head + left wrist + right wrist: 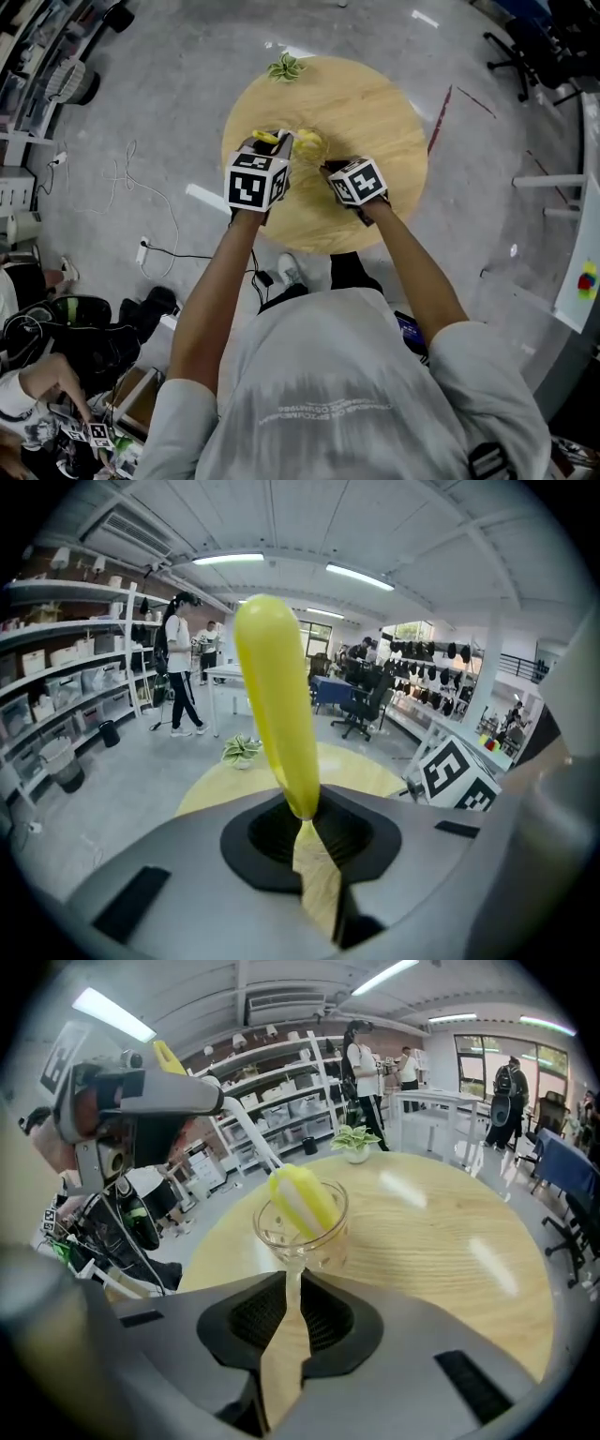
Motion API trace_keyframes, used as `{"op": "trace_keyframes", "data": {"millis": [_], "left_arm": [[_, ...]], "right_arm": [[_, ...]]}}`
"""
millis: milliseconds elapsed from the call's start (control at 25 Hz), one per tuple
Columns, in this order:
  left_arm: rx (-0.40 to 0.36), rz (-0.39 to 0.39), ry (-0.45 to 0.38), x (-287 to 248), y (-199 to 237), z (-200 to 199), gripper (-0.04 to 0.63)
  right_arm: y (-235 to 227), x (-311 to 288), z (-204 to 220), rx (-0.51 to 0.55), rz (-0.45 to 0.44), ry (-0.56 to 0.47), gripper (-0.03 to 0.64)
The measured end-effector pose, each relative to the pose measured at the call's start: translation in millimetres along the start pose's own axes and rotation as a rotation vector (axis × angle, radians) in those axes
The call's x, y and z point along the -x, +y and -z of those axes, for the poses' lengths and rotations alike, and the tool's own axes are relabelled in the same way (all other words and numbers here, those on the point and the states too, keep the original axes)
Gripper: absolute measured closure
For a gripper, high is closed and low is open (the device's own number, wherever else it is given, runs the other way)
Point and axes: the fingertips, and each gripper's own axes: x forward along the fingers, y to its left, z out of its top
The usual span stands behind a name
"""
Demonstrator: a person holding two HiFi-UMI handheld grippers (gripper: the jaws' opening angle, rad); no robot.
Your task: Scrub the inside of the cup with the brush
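A clear glass cup (pixel 300 1227) stands on the round wooden table (pixel 441 1232), seen in the head view as a yellowish blur (pixel 309 145) between the grippers. The brush's yellow head (pixel 302 1199) sits inside the cup, its pale shaft slanting up left to my left gripper (pixel 223 1105). My left gripper (pixel 305 822) is shut on the brush's yellow handle (pixel 272 696), which points up and away. My right gripper (pixel 292 1297) is at the cup's near side, its jaws pinched on a thin glass part of the cup. In the head view the left gripper (pixel 281 142) and right gripper (pixel 326 167) meet near the table's middle.
A small potted plant (pixel 286 66) sits at the table's far edge (pixel 375 75). Cables (pixel 141 187) lie on the floor to the left. Office chairs (pixel 525 47) stand at the upper right. Shelves and people (pixel 178 663) are in the background.
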Motion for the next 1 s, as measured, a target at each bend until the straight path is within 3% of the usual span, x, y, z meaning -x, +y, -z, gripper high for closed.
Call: {"op": "trace_keyframes", "data": {"millis": [240,400,720,1000], "left_arm": [[-0.126,0.098,0.134,20,-25,20,0.548],[-0.139,0.186,0.185,27,-45,24,0.548],[-0.103,0.198,0.116,18,-58,10,0.548],[-0.19,0.135,0.033,2,-64,3,0.548]], "right_arm": [[5,4,9,0.084,0.0,0.031,0.545],[1,4,11,0.083,0.002,0.043,0.545],[5,8,15,0.075,-0.042,0.049,0.546],[10,12,23,0.068,-0.082,0.056,0.546]]}}
